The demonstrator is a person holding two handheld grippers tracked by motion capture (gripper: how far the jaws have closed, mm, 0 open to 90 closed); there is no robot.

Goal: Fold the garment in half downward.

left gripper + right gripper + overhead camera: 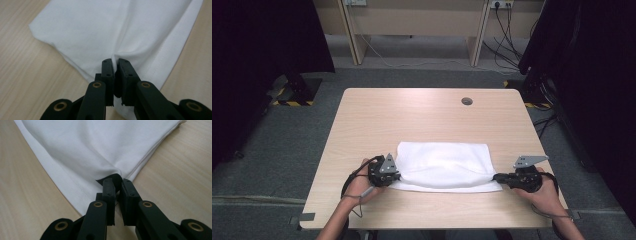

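high view spans the table [422, 115]; both gripper views show jaws pinching the white cloth [105, 30].

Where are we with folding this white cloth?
Done: the white cloth already lies folded in layers on the table. In hand: the left gripper and right gripper are each shut on a near corner. Left: probably one more fold away from the person, then letting go.

A lab-like workroom: grey carpet floor [272, 150], black curtains [257, 45], trailing cables [507, 40], bare wooden table [422, 115].
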